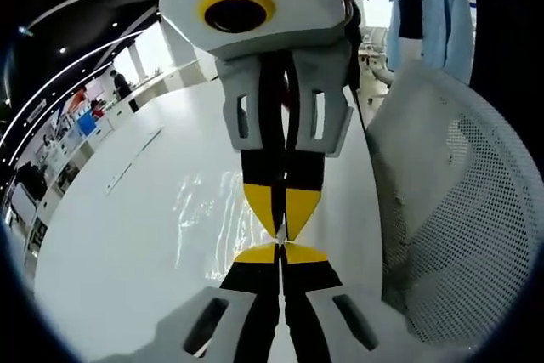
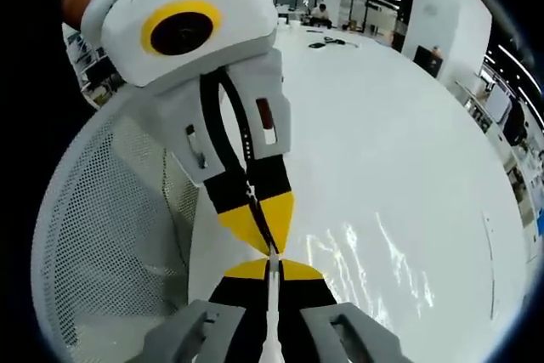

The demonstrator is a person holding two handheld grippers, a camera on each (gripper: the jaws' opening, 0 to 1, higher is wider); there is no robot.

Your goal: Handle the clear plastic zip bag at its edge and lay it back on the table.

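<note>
Meeting tip to tip, the two grippers pinch the near edge of the clear plastic zip bag [image 1: 217, 218] between them. In the left gripper view, the left gripper [image 1: 280, 248] rises from the bottom with its black jaws and yellow tips pressed together, and the right gripper [image 1: 282, 210] comes down from the top with its yellow tips also pressed together, the two pairs touching at the tips. The bag spreads away to the left of the tips, lying flat and glinting on the white table [image 1: 127, 235], with its edge running up to the point where the tips meet.

In the right gripper view, the right gripper [image 2: 270, 265] shows its jaws closed on a thin pale edge that runs up between them. The left gripper [image 2: 262, 227] reaches in from the top, its yellow tips shut against the same line. The bag [image 2: 374, 269] lies on the table [image 2: 382, 125] to the right of the tips, near the table's edge.

A white perforated mesh chair back [image 1: 459, 201] stands just beside the table's edge, close to both grippers; it shows also in the right gripper view [image 2: 110, 227]. People sit at the far end of the table.
</note>
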